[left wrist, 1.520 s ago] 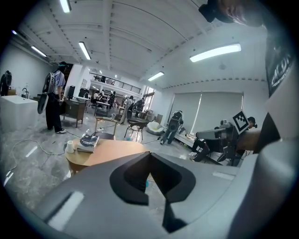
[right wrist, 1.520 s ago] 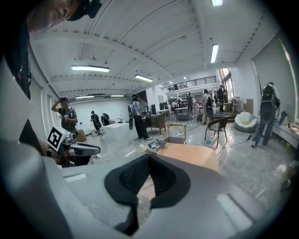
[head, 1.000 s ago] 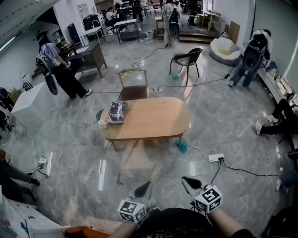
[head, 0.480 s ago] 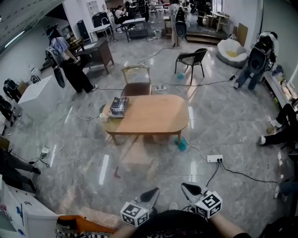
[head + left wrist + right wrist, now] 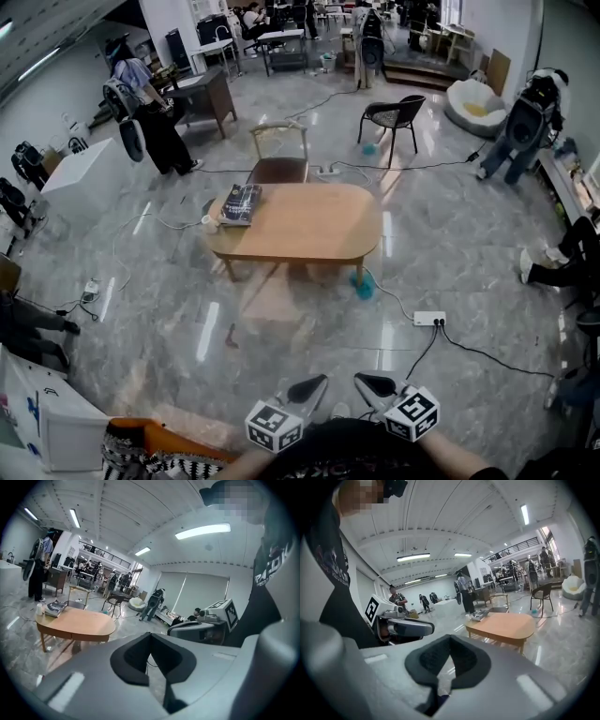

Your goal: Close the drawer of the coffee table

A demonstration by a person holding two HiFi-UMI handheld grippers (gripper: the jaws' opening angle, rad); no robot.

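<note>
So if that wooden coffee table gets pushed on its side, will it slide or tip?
Probably slides a little: the coffee table stands on thin legs on a glossy floor. Tipping seems unlikely, since the top is broad and low. The book lying flat on it should stay put.

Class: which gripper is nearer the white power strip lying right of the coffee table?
Right. In the head view the right gripper is just below-left of the power strip; the left gripper is farther left.
</note>
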